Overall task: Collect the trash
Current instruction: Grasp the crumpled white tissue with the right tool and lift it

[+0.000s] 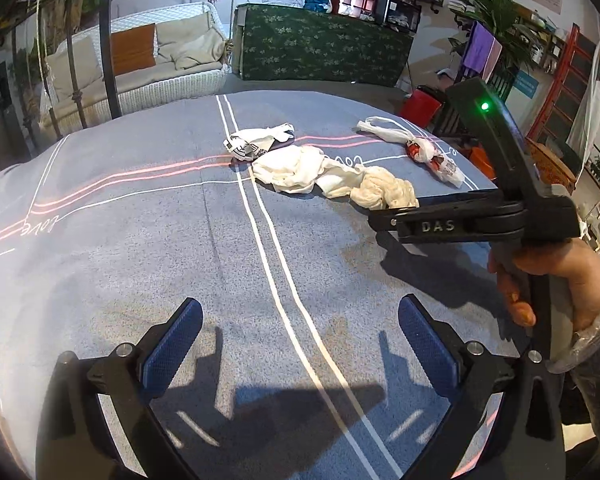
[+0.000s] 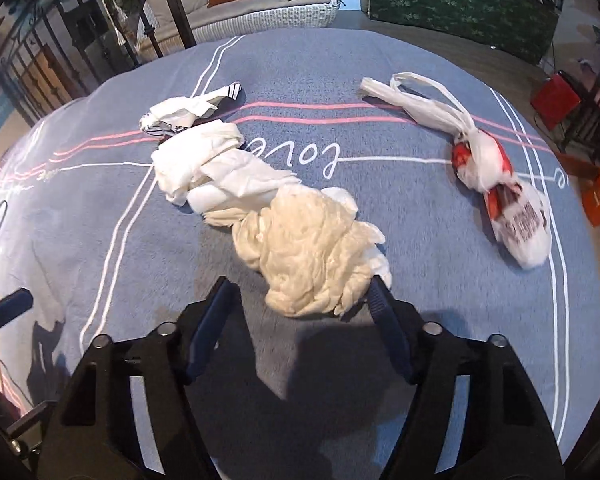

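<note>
Trash is lying in a row on the blue cloth [image 2: 440, 216]: cream wad [image 2: 312, 252] nearest, white tissue [image 2: 220, 172] behind, tied bag [image 2: 496, 188] off to the right. Right gripper [image 2: 300, 304] is straddling the wad's near edge, jaws apart, one pad touching it (not yet pinching). Left gripper [image 1: 300, 332] is hanging spread and empty over bare cloth. Advice: push deeper around the wad's bulk before squeezing, avoiding the cloth beneath.

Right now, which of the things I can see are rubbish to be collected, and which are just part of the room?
For the job:
- cream crumpled wad
- white crumpled paper
- printed white wrapper
- knotted plastic bag

Just there:
- blue bedcover
- wicker sofa
- green patterned cloth
- potted plant
</note>
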The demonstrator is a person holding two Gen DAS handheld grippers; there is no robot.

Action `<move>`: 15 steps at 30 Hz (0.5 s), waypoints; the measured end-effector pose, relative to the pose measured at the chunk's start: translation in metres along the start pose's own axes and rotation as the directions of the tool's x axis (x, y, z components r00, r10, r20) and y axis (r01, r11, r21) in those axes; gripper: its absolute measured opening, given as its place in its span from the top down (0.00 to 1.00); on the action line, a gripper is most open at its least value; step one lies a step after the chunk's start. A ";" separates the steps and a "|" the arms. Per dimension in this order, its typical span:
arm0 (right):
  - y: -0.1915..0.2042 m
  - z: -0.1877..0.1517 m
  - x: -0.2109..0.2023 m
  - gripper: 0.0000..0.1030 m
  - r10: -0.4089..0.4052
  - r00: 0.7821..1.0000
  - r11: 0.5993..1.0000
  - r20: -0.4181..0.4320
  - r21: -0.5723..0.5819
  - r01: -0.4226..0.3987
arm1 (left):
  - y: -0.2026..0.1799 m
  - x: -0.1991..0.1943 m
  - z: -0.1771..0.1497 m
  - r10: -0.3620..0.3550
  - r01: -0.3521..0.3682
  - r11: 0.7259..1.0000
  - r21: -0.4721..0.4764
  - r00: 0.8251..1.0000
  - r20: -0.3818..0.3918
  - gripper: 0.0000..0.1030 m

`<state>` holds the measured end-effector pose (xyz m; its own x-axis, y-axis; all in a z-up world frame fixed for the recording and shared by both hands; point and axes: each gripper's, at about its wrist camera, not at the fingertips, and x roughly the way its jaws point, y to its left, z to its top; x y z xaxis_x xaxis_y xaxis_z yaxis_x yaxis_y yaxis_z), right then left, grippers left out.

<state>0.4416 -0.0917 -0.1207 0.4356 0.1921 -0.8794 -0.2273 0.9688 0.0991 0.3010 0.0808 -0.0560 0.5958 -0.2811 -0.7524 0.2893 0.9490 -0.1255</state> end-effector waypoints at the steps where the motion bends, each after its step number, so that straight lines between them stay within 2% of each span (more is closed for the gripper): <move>1: 0.000 0.001 0.003 0.59 -0.007 1.000 1.000 -0.002 -0.003 0.007 | 0.001 0.001 0.002 0.002 -0.002 1.000 -0.002 1.000 0.003 0.06; 3: -0.002 0.002 0.003 0.78 -0.025 1.000 1.000 -0.004 -0.007 0.025 | 0.000 0.002 0.005 -0.001 0.001 1.000 -0.006 1.000 0.006 0.06; 5: -0.009 -0.001 -0.005 0.82 -0.013 1.000 1.000 0.016 0.014 0.013 | 0.000 0.005 0.009 -0.004 0.004 1.000 -0.009 1.000 0.008 0.06; 6: -0.013 -0.004 -0.010 0.88 -0.010 1.000 1.000 0.027 0.024 0.010 | -0.002 0.007 0.010 -0.004 0.004 1.000 -0.009 1.000 0.009 0.06; 9: -0.021 -0.016 -0.030 0.91 -0.027 0.998 0.999 0.065 0.038 0.024 | -0.005 0.013 0.017 -0.006 0.006 1.000 -0.009 1.000 0.004 0.06; 15: -0.037 -0.039 -0.072 0.92 -0.008 0.991 0.997 0.134 0.078 -0.002 | -0.014 0.032 0.038 -0.005 0.005 1.000 0.024 1.000 0.011 0.07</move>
<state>0.3846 -0.1476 -0.0795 0.5506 0.2035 -0.8096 -0.1596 0.9776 0.1372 0.3443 0.0527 -0.0536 0.6023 -0.2876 -0.7446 0.3102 0.9439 -0.1137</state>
